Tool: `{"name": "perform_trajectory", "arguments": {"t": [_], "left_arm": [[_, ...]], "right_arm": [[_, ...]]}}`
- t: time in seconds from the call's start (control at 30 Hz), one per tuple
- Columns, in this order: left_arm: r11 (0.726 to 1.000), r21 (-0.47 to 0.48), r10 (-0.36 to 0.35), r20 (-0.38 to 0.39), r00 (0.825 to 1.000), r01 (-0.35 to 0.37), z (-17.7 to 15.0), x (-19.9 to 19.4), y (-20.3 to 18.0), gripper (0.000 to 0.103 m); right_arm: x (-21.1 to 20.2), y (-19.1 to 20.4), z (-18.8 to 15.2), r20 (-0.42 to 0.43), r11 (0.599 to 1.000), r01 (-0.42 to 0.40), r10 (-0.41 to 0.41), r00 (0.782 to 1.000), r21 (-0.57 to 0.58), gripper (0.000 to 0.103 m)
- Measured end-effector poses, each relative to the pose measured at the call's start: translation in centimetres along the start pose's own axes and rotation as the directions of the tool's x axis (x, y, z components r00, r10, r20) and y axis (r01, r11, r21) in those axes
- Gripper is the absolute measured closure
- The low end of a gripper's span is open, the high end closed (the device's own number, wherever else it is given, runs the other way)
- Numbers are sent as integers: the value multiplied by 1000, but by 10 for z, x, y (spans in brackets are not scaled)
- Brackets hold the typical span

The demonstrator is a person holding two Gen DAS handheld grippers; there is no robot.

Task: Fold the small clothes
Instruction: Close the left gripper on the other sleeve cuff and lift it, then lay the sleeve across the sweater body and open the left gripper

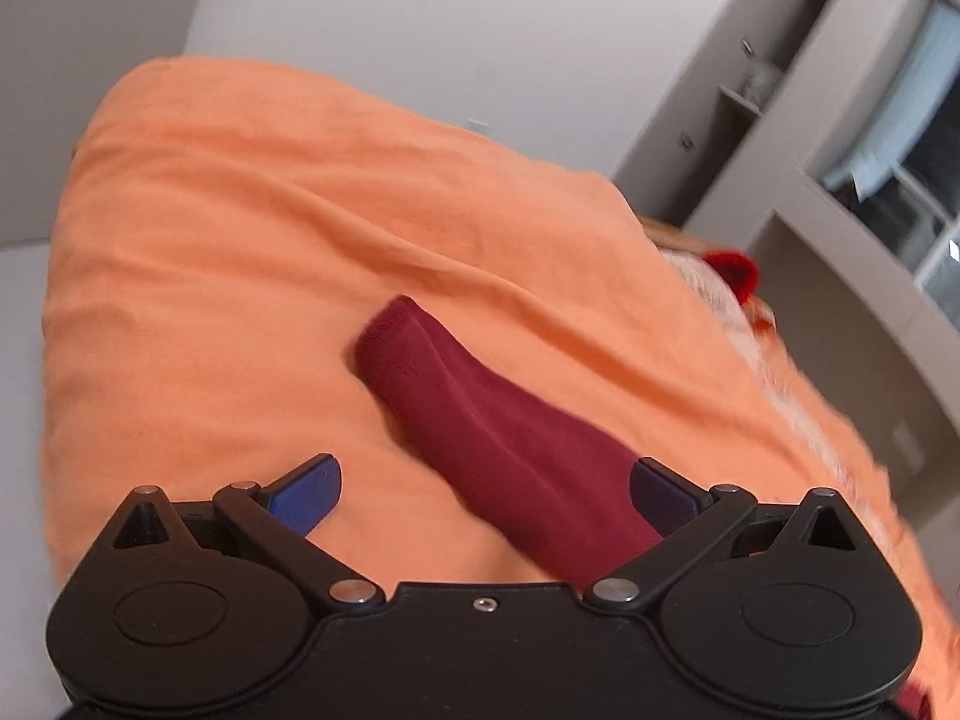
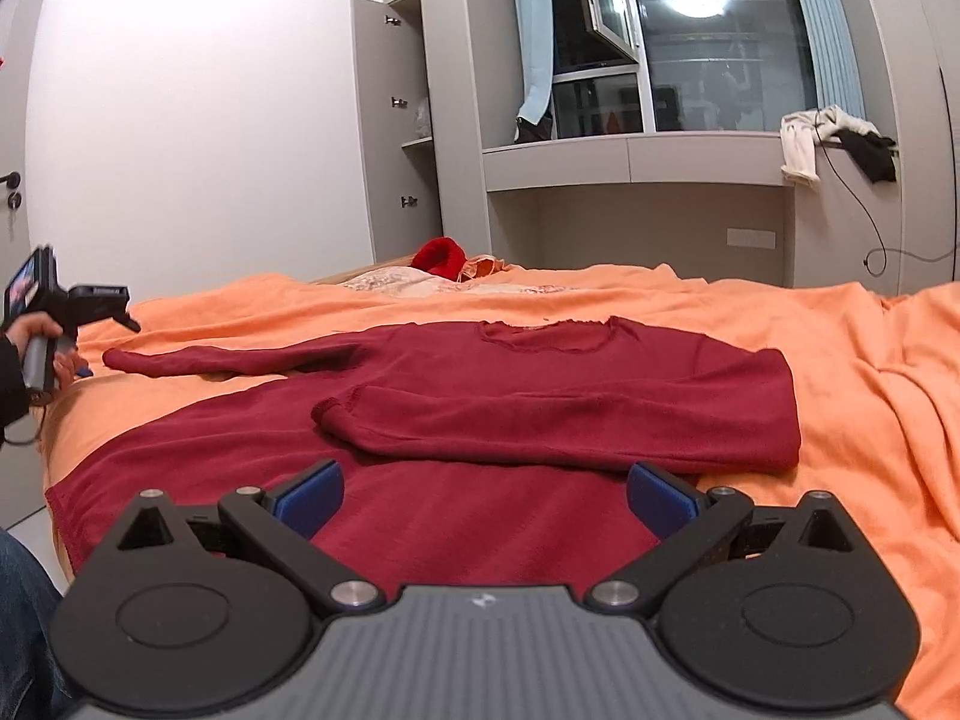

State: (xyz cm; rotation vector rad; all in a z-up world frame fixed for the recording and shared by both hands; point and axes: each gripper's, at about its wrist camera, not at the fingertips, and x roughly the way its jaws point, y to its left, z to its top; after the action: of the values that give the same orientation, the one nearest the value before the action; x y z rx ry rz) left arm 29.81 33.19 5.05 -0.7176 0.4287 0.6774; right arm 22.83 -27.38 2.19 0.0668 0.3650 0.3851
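Note:
A dark red long-sleeved top (image 2: pixel 540 396) lies flat on the orange bedsheet (image 2: pixel 870 396). Its right sleeve (image 2: pixel 540 420) is folded across the body; its left sleeve (image 2: pixel 228 357) stretches out to the left. In the left wrist view that left sleeve (image 1: pixel 492 432) runs between the open fingers of my left gripper (image 1: pixel 486 486), with its cuff (image 1: pixel 390 330) pointing away. The left gripper also shows in the right wrist view (image 2: pixel 105 309), held beside the sleeve end. My right gripper (image 2: pixel 486 489) is open and empty above the top's lower part.
A bright red knitted item (image 2: pixel 441 255) and a patterned cloth (image 2: pixel 390 282) lie at the far end of the bed. A grey cabinet with an open door (image 2: pixel 384 132), a window ledge with clothes (image 2: pixel 834 138) and a hanging cable (image 2: pixel 864 210) stand behind.

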Motion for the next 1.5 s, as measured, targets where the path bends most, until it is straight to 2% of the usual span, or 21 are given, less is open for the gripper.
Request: {"name": "perform_trajectory", "arguments": {"t": [0.07, 0.27, 0.37, 0.47, 0.53, 0.57, 0.63, 0.67, 0.7, 0.8, 0.93, 1.03, 1.13, 1.2, 1.3, 1.43, 1.5], "left_arm": [[1000, -13, -7, 26, 1000, 7, 6, 9, 4, 1], [999, -38, 23, 22, 999, -22, 15, 32, 6, 1], [999, -10, 46, 31, 998, -46, 14, 40, -1, 4], [994, 4, 112, 50, 992, -112, 11, 42, -6, 24], [988, 2, 151, 69, 986, -152, 10, 43, -7, 44], [987, 5, 160, 77, 984, -161, 9, 44, -8, 50], [984, 9, 178, 83, 981, -179, 9, 44, -10, 75], [983, 6, 183, 85, 979, -184, 9, 45, -10, 79], [983, 3, 181, 87, 980, -182, 10, 46, -11, 88], [987, 13, 158, 117, 981, -160, 10, 41, -15, 94], [990, 92, 85, 210, 974, -107, 9, 20, -31, 95], [985, 168, -11, 273, 962, -36, 8, -5, -53, 95], [968, 249, -108, 308, 945, 29, 4, -31, -79, 95], [945, 316, -190, 324, 927, 83, -3, -52, -101, 95], [896, 412, -313, 326, 892, 164, -17, -83, -136, 95], [802, 540, -461, 286, 840, 257, -43, -123, -184, 95], [755, 589, -512, 257, 820, 288, -61, -138, -205, 95]], "right_arm": [[1, -3, -2, -6, 1000, -4, 4, 1000, 12, 0], [5, -11, -5, -11, 998, -12, 13, 1000, 60, 0], [11, -10, -5, -19, 997, -11, 13, 1000, 78, 0], [13, -11, -6, -29, 997, -9, 11, 1000, 76, 0], [14, -10, -6, -33, 997, -8, 11, 999, 74, 0], [14, -10, -7, -34, 997, -8, 11, 999, 72, 0], [14, -9, -7, -34, 998, -9, 12, 999, 69, 0], [14, -9, -7, -34, 998, -10, 12, 999, 69, 0], [14, -9, -7, -34, 997, -11, 14, 999, 70, 0], [13, -10, -6, -35, 997, -13, 16, 999, 75, 0], [10, -10, -5, -24, 997, -18, 20, 1000, 79, 0], [7, -11, -5, -11, 996, -20, 21, 1000, 86, 0], [2, -11, -2, 3, 996, -20, 19, 1000, 92, 0], [-1, -13, -1, 12, 994, -24, 23, 1000, 107, 0], [-6, -18, 2, 24, 989, -29, 26, 999, 146, 0], [-13, -25, 4, 42, 982, -14, 6, 999, 188, 0], [-17, -27, 6, 54, 983, 1, -11, 998, 184, 0]]}}
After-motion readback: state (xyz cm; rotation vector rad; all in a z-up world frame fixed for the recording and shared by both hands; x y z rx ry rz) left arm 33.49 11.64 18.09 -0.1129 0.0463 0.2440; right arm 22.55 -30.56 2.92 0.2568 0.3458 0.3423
